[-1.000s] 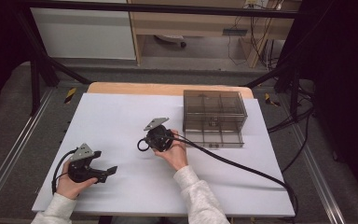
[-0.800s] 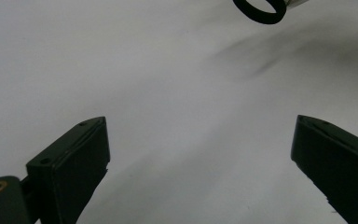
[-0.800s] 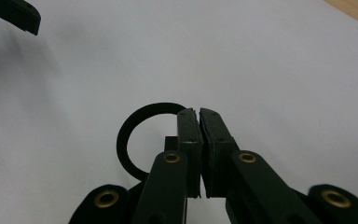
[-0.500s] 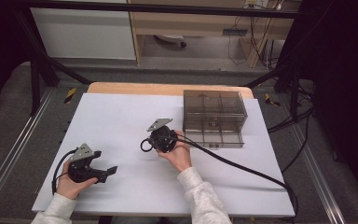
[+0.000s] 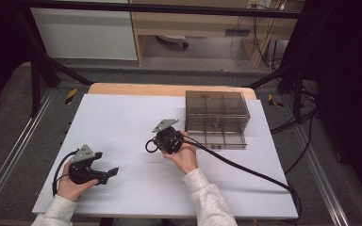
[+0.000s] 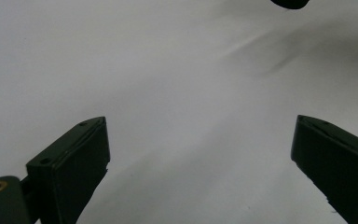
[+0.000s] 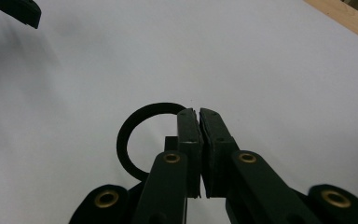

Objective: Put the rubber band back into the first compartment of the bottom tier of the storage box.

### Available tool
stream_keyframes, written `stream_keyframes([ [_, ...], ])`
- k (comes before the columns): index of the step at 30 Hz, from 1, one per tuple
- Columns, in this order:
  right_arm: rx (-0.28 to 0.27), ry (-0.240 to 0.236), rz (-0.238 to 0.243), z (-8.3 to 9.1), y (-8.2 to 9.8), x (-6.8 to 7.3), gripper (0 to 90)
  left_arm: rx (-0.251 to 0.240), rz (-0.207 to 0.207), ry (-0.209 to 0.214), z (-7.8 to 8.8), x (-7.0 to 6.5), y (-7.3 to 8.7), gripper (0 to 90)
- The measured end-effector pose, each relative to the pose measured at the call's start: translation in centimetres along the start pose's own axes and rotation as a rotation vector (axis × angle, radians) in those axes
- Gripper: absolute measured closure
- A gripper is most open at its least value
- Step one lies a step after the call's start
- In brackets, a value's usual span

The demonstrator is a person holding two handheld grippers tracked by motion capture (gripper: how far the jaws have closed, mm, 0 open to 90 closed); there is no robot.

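My right gripper is near the middle of the white table, held in a hand. In the right gripper view its jaws are pressed together on a thin black ring, which loops out to the left of the fingertips. From above, the ring hangs at the gripper's left side, just above the sheet. My left gripper rests low at the front left in the other hand. In its own view the left gripper has its jaws spread wide over bare white surface, with nothing between them.
A smoky transparent drawer box stands at the back right, close to the right hand. A thick black cable trails from the right gripper to the table's front right corner. A bare wooden strip runs along the far edge.
The right gripper, still holding the ring, has drifted slightly to the right toward the box. The left gripper has stayed where it was.
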State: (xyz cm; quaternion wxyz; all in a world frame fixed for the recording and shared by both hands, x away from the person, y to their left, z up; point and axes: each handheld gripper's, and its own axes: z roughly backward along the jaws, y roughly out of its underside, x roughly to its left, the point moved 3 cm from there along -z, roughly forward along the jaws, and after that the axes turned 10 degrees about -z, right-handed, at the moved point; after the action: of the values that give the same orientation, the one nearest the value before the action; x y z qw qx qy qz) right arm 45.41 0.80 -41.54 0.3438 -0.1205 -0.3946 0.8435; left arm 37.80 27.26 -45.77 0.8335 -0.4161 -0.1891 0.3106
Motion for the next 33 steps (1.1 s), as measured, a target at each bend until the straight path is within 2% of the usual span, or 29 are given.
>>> stream_keyframes([
  [21, 0.002, 0.032, 0.007, 2.1, 0.5, -1.2, 88.0, 0.000, 0.000, -0.001, 0.0, 0.0, 0.0, 4.2],
  [33, -0.003, 0.051, -0.010, 3.1, 1.1, -2.2, 88.0, 0.000, 0.001, -0.001, 0.0, 0.0, 0.0, 4.2],
])
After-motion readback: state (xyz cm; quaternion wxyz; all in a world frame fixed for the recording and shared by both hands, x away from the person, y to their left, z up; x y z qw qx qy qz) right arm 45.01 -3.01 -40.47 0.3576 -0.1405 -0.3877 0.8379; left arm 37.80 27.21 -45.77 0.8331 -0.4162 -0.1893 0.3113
